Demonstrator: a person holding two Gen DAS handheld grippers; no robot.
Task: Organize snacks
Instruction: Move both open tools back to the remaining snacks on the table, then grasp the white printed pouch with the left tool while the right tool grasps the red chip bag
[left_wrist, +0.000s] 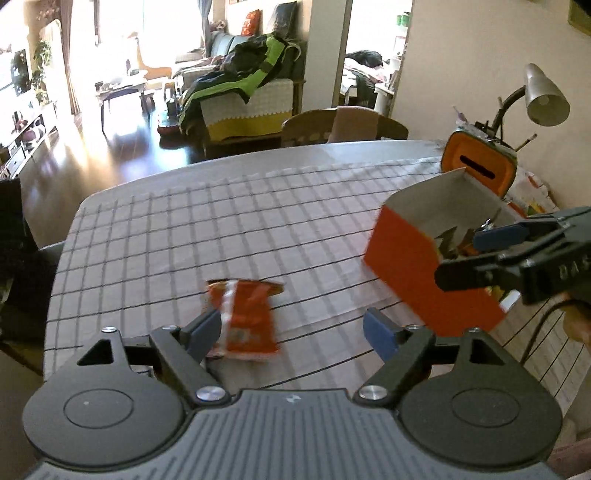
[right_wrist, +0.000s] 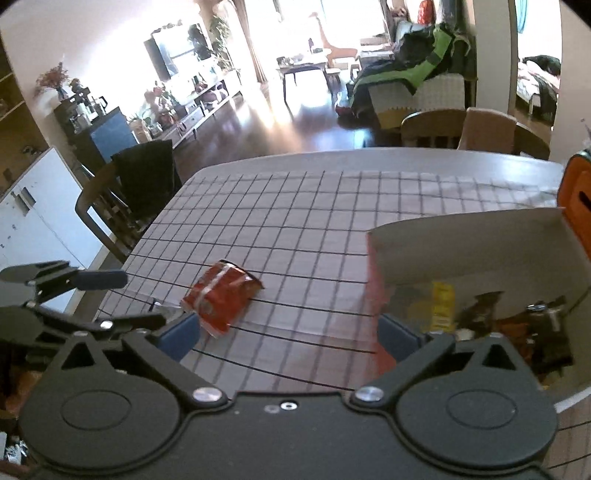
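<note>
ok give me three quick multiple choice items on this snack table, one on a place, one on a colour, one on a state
1. Where is the red snack packet?
A. inside the box
B. flat on the checked tablecloth
C. on a chair

2. What colour is the outside of the open box?
A. orange
B. green
C. blue

3. How is the left gripper?
A. shut on the packet
B. shut and empty
C. open, gripping nothing

Answers:
1 B, the packet lies on the cloth, left of the box.
2 A, its outer wall is orange and its inside white.
3 C, its blue pads stand wide apart and do not clamp the packet.
</note>
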